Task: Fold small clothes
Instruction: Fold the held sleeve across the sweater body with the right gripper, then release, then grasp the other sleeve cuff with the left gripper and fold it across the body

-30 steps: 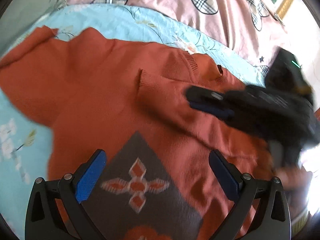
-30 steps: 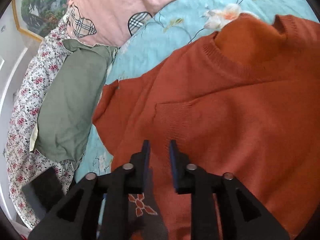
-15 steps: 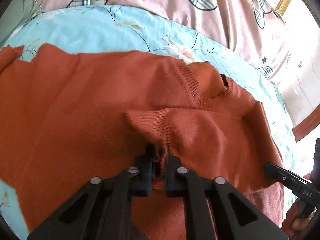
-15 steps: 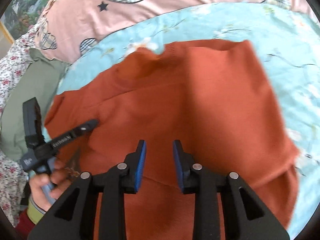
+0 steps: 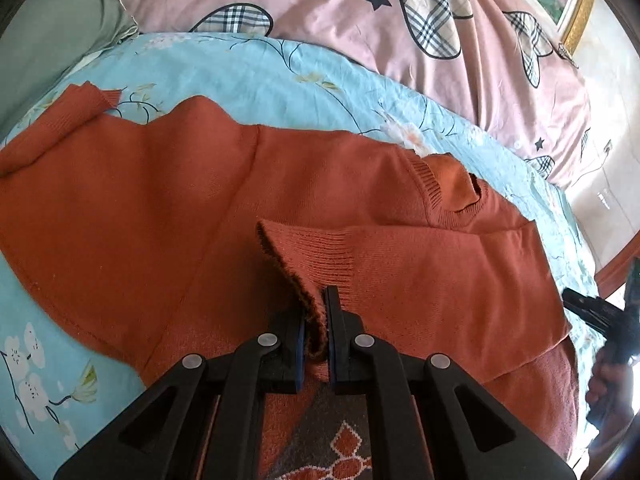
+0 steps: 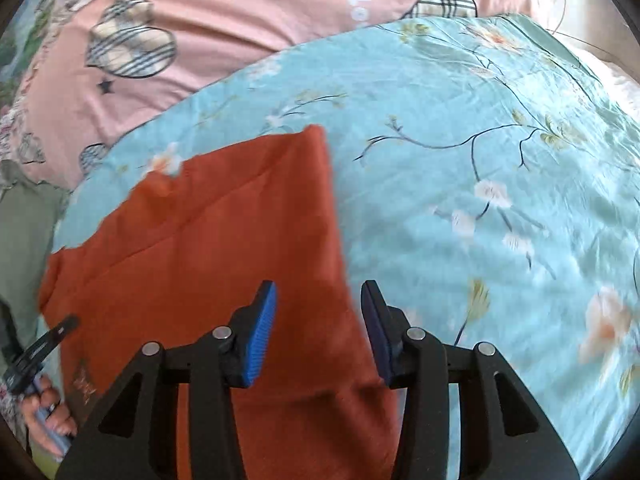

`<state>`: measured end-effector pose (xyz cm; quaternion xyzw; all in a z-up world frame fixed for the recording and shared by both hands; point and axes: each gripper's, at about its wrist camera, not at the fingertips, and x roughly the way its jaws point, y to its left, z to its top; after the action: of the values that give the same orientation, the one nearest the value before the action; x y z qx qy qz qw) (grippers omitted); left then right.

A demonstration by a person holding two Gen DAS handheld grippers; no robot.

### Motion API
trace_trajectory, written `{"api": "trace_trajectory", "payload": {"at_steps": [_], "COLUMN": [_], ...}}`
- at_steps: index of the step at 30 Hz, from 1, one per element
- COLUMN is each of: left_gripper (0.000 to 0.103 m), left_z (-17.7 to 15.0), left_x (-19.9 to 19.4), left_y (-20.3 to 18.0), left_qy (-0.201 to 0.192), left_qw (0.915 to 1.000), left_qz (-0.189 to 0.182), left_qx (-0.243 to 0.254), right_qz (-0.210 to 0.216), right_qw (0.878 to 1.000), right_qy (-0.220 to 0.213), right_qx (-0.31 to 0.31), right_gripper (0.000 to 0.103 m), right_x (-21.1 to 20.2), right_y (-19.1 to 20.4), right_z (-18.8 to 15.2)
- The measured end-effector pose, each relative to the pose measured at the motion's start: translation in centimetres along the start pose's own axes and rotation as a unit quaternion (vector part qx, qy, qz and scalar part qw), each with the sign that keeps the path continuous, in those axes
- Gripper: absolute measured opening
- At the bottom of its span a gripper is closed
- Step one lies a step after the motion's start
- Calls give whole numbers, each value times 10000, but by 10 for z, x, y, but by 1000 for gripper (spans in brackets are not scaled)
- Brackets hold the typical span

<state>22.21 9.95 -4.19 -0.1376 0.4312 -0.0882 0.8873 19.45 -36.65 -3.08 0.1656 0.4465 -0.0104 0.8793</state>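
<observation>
— At centre of the left wrist view, what do the left tongs [image 5: 316, 332] hold?

— The ribbed cuff [image 5: 308, 260] of the rust-orange sweater [image 5: 132, 208], pinched tight between the pads. That sleeve lies folded across the chest, below the collar [image 5: 448, 192]. The sweater itself is spread on the blue floral bedsheet [image 5: 280, 76].

— And the right tongs [image 6: 318, 330]?

— Parted wide, holding nothing, hovering over the sweater's right edge [image 6: 336, 240] in the lower middle of their view.

— How should the sleeve be set?

— I'd judge: draw the cuff level across the body, keep the ribbing flat, and let go only once the sleeve lies straight, with no bunching under it.

— Room to move?

— Plenty of bare sheet at right of the right wrist view. The other sleeve [image 5: 80, 100] trails toward the upper left of the left view, near the green pillow [image 5: 52, 28]. The pink quilt [image 5: 400, 24] borders the top, so folds should stay on the blue.
</observation>
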Motion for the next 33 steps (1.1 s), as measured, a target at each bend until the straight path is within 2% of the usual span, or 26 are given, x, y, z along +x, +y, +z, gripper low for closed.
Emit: {"api": "trace_trajectory", "payload": {"at_steps": [4, 6, 7, 9, 11, 15, 18, 21, 23, 26, 30, 33], "left_gripper": [7, 7, 7, 7, 7, 10, 16, 16, 21, 39, 62, 69], "left_z": [0, 1, 2, 5, 5, -5, -9, -7, -1, 15, 47, 79], "left_x": [-3, -3, -5, -11, -8, 12, -4, -24, -38, -52, -61, -54], "left_y": [1, -2, -5, -12, -14, -4, 8, 19, 33, 58, 100, 132], "left_qy": [-72, -66, -88, -202, -158, 246, 179, 6, -118, -318, -513, -475], "left_qw": [10000, 9999, 9999, 9995, 9994, 9989, 9993, 9986, 9974, 9930, 9833, 9769], "left_qz": [-25, 7, 6, 8, 25, 278, 256, 473, 683, 1123, 1743, 2074], "left_qx": [-8, 81, 118, 249, 297, 297, 204, 226, 195, 201, 111, 180], "right_qz": [-10, 236, 269, 194, 124, 6, -148, 184, 479, 902, 1253, 1389], "right_qw": [9997, 9989, 9987, 9990, 9993, 9994, 9999, 9996, 9987, 9956, 9897, 9860], "right_qy": [240, 396, 380, 272, 177, 267, 60, -176, -190, 29, 428, 648], "right_qx": [53, -51, -212, -302, -302, -207, -4, 112, 12, -244, -549, -659], "right_gripper": [48, 45, 11, 13, 13, 15, 25, 37, 44, 47, 47, 47], "right_x": [28, 40, 40, 33, 29, 38, 17, -10, -21, -25, -19, -11], "right_y": [-5, -1, 4, 9, 7, 2, 3, 6, 18, 46, 79, 94], "right_z": [17, 19, 19, 18, 19, 13, 10, -1, -11, -32, -59, -75]}}
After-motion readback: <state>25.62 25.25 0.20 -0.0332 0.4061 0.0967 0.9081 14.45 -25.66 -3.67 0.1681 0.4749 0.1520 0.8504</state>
